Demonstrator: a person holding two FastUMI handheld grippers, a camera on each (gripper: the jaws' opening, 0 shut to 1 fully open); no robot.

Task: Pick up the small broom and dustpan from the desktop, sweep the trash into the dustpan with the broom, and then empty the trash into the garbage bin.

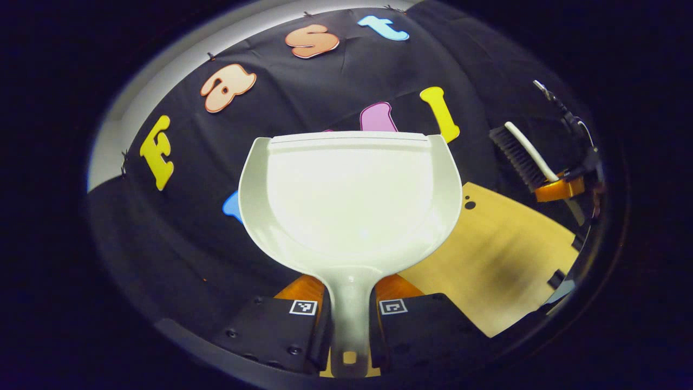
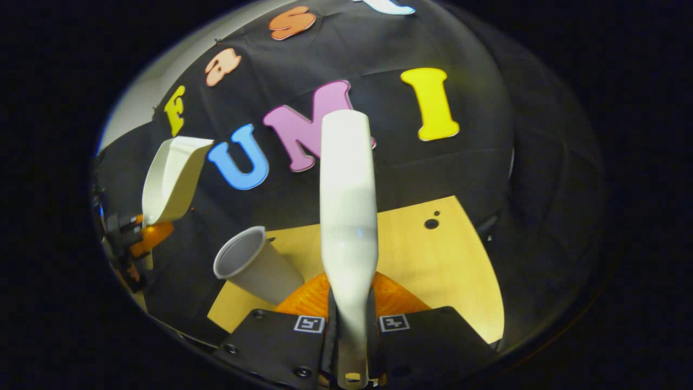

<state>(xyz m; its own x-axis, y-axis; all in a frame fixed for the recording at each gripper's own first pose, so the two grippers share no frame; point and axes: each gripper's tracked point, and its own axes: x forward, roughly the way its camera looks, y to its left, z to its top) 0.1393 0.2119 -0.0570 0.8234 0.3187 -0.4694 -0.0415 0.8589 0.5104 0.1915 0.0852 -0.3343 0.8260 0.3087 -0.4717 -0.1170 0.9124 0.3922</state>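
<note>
My left gripper (image 1: 349, 297) is shut on the handle of the white dustpan (image 1: 352, 200), which is lifted, its pan facing me and bare inside. In the left gripper view the right gripper (image 1: 563, 187) shows far right, holding the small broom (image 1: 522, 154) with its black bristles up and to the left. My right gripper (image 2: 351, 313) is shut on the broom's white handle (image 2: 346, 206), which rises straight ahead. A white cup-shaped bin (image 2: 254, 265) stands open at the table's left edge. The left gripper (image 2: 146, 230) holds the dustpan (image 2: 170, 179) up, left of the bin.
The light wooden table (image 2: 427, 260) lies below both grippers, with small dark holes near its far corner (image 2: 431, 223). Black cloth walls close off the back and both sides. The same tabletop (image 1: 503, 254) shows to the right of the dustpan.
</note>
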